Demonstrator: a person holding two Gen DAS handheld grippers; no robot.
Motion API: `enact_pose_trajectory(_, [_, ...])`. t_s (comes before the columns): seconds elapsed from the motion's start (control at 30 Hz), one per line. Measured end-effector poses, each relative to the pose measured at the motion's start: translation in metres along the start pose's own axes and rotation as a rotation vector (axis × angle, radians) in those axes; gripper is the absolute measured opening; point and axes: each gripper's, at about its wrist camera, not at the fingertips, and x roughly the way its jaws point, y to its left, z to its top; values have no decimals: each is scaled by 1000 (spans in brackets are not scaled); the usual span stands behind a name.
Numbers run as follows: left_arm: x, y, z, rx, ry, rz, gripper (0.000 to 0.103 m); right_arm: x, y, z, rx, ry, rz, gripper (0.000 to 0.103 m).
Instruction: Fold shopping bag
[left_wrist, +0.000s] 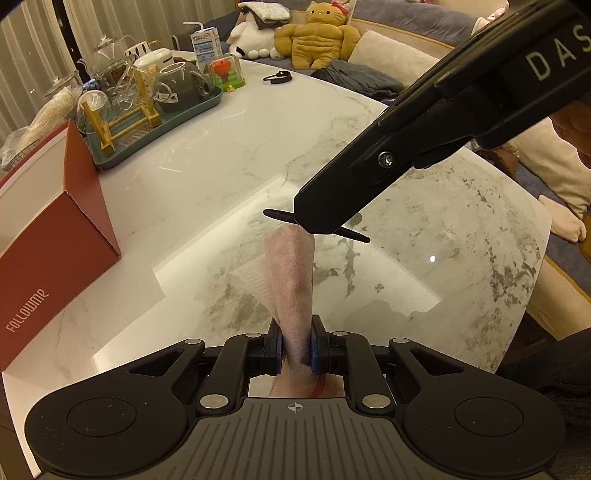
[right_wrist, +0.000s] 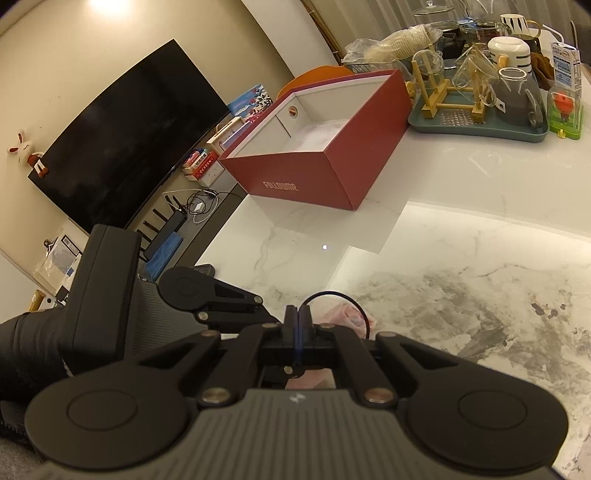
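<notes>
The pink shopping bag (left_wrist: 291, 273) is rolled into a narrow bundle that stands up between the fingers of my left gripper (left_wrist: 297, 332), which is shut on its lower end. From the upper right my right gripper (left_wrist: 317, 221) reaches over the bundle's top end, shut on a thin black elastic band (left_wrist: 277, 215) that sticks out on both sides of its tip. In the right wrist view the right gripper (right_wrist: 297, 314) has its jaws together. There the band (right_wrist: 332, 293) arcs as a loop over the pink bag (right_wrist: 349, 314). The left gripper's body (right_wrist: 207, 291) lies at the left, its fingertips hidden.
An open red box (left_wrist: 55, 229) (right_wrist: 314, 177) stands on the white marble table (left_wrist: 443, 240). Behind it a teal tray (left_wrist: 155, 122) (right_wrist: 476, 129) holds glassware. Another black band (left_wrist: 277, 76) lies far back. A sofa with plush toys (left_wrist: 317, 33) lies beyond the table.
</notes>
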Motion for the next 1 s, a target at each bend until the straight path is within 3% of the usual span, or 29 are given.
enact_pose_trajectory(0.27, [-2, -2, 0, 0, -8, -1, 14, 2, -2, 1, -3, 4, -21, 0])
enact_pose_trajectory(0.57, [-23, -2, -8, -15, -138, -37, 14, 4, 6, 0, -42, 17, -29, 0])
enact_pose_trajectory(0.9, [-39, -8, -13, 62, -216, -21, 14, -7, 12, 8, -58, 2, 0, 0])
enact_pose_trajectory(0.93, [-40, -10, -13, 72, -229, -20, 14, -6, 16, 9, -75, 19, 9, 1])
enact_pose_trajectory(1.0, [-45, -11, -13, 61, -256, -28, 14, -5, 23, 8, -100, 42, 26, 17])
